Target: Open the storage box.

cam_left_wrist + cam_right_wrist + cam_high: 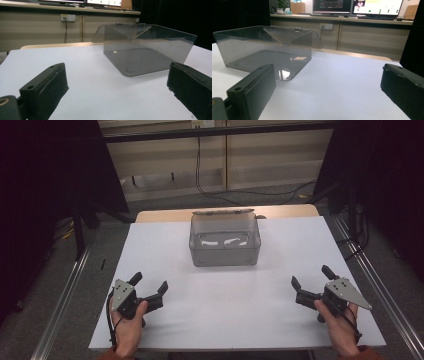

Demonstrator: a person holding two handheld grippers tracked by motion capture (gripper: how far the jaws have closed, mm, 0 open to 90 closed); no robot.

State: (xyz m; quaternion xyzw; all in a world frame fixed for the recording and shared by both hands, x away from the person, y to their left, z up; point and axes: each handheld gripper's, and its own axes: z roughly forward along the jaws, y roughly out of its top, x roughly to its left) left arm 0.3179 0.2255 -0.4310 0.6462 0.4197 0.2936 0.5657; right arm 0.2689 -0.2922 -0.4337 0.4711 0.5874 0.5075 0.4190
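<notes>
Box (225,242) of smoky clear plastic (lid tipped back) sits at the far middle of the white worktop (225,310), well apart from the left claw (149,288) and right claw (310,279), both spread wide and empty, resting near the front corners.

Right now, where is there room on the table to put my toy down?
Plenty: the white table is bare between the left gripper and right gripper, and on both sides of the clear box. Nowhere is crowded.
</notes>
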